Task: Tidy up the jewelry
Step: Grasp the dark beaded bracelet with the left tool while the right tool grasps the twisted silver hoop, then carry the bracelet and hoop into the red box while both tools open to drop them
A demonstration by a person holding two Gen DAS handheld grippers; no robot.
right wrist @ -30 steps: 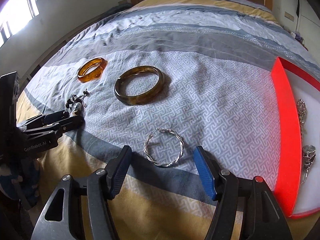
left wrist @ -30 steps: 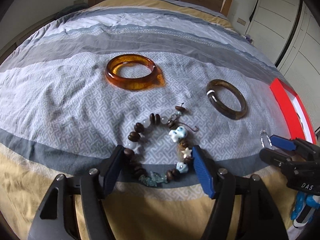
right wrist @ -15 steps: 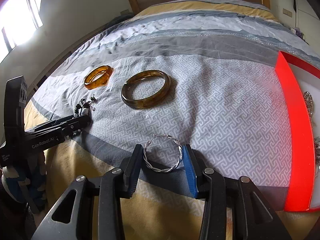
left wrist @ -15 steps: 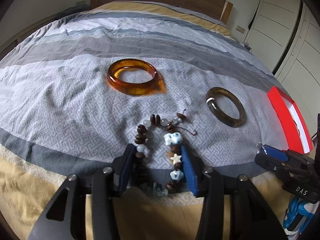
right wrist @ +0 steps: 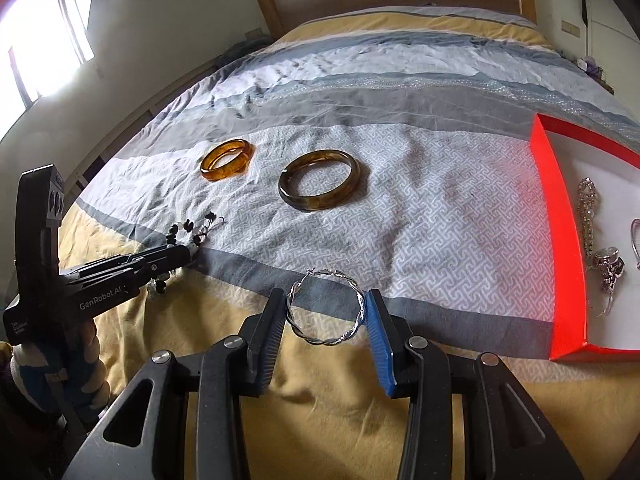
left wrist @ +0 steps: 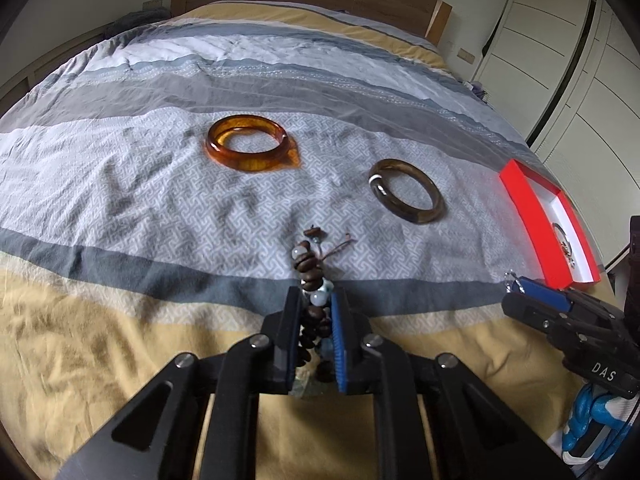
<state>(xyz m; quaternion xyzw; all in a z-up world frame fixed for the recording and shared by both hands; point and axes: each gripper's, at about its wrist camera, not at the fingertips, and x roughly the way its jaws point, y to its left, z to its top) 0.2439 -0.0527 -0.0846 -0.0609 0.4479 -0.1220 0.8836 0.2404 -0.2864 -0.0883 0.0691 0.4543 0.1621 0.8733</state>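
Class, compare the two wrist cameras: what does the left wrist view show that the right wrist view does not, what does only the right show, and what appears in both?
Only the left wrist view shows white wardrobe doors. Only the right wrist view shows a bright window and the whole silver twisted hoop held between the right gripper fingers. Both show the amber bangle, the dark brown bangle, the red box, and the beaded bracelet squeezed in the left gripper.

Open bedspread [right wrist: 440,208] lies between the dark bangle [right wrist: 319,180] and the red box [right wrist: 560,240].
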